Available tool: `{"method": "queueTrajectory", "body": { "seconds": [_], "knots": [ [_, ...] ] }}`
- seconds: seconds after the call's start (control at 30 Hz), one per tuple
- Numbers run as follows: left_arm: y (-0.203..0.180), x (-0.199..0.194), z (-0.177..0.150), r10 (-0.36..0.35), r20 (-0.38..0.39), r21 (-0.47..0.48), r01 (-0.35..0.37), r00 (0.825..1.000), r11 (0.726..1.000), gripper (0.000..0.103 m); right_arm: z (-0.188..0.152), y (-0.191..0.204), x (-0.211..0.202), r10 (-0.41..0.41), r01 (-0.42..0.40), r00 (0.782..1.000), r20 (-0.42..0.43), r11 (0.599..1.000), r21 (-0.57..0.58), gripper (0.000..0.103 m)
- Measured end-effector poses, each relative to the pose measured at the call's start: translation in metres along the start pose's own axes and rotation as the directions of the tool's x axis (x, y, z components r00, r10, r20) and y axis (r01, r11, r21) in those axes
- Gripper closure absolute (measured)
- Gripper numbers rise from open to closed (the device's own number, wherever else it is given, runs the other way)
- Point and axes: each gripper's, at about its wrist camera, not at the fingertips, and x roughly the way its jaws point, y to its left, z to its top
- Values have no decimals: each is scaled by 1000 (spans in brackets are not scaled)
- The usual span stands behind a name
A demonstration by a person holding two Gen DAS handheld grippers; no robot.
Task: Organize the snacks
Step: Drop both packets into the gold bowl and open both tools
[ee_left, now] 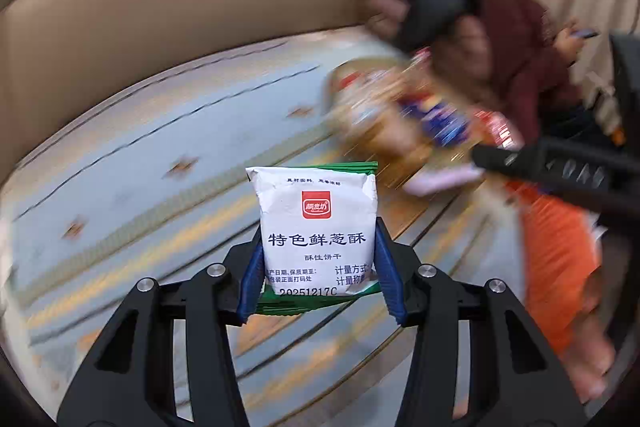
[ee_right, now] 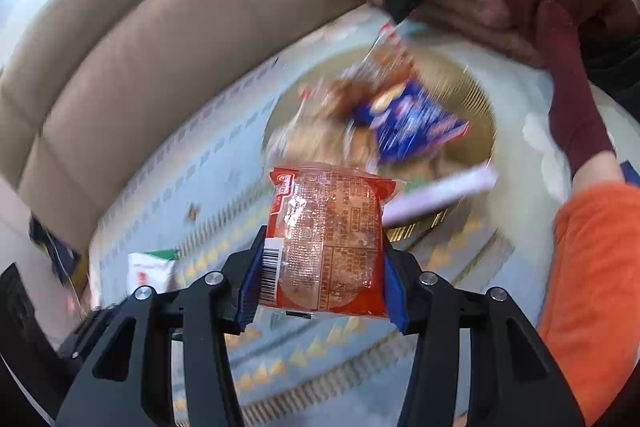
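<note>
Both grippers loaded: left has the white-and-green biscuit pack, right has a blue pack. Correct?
Not quite. The right gripper holds a red clear-window pack, per the right wrist view; the blue pack lies in the gold tray. The left gripper does hold the white-and-green biscuit pack.

left gripper (ee_left: pixel 316 267) clamps a white-and-green snack packet (ee_left: pixel 316 227) upright — blurred patterned tablecloth (ee_left: pixel 140 167) beyond.

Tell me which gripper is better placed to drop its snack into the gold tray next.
Probably the right gripper. Its red packet sits just before the gold tray, while the left gripper, holding the white packet, sees it farther off to one side.
</note>
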Motion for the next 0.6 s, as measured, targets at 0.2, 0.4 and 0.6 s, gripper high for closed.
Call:
{"method": "queueTrajectory", "body": {
  "seconds": [0.2, 0.4, 0.6],
  "knots": [
    [-34, 54, 72, -97, 21, 21, 97, 995, 995, 54, 68, -30, 14, 37, -43, 998, 60, 994, 98, 53],
    [-46, 98, 112, -127, 41, -17, 128, 991, 992, 23, 105, -42, 37, 13, -27, 995, 96, 990, 141, 22],
    [-13, 92, 99, -122, 14, -63, 122, 992, 990, 24, 84, -50, 37, 38, -50, 997, 74, 985, 163, 22]
  ]
}}
